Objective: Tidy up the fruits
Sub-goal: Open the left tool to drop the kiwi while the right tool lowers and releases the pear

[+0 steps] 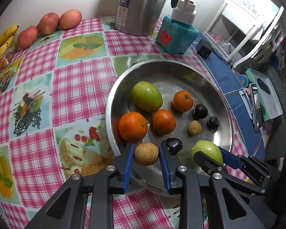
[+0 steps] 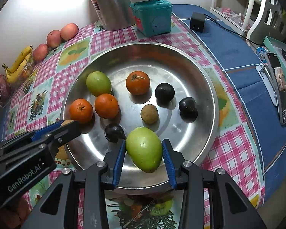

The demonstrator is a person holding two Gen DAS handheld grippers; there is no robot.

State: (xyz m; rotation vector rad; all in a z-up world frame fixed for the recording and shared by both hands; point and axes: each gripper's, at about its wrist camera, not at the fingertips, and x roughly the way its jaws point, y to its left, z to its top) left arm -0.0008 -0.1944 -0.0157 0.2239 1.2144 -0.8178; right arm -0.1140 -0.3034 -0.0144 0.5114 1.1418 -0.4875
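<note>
two fruits gripped over the basin, most of the sorting still open

the left gripper (image 1: pixel 146 153) has its blue pads pinching a small round brown fruit (image 1: pixel 146 154) at the near rim of the steel basin (image 1: pixel 162 66). the right gripper (image 2: pixel 144 150) has its jaws closed against the sides of a large green fruit (image 2: pixel 144 148), held over the near part of the basin. whether either fruit rests on the metal or hangs just above it i cannot tell.

just beyond the jaws, inside the basin, lie three oranges (image 2: pixel 106 106), a second green fruit (image 2: pixel 98 83), a second small brown fruit (image 2: pixel 149 113) near the middle, and three dark, almost black fruits (image 2: pixel 164 92) scattered toward the right side and the near edge. the kinds look only loosely grouped: two oranges touch or nearly touch, the third sits apart, and the dark ones are spread out.

farther out, on the pink checked tablecloth (image 1: pixel 76 87) by the wall, three red apples (image 1: pixel 47 23) stand in a row beside a bunch of bananas (image 1: pixel 3 38), well apart from the basin. a metal kettle (image 1: pixel 141 5) and a teal box (image 1: pixel 176 35) stand behind it.

my judgement: the task is partway. much fruit is already gathered in the basin, two pieces are in hand, and the apples and bananas may still need a place.
</note>
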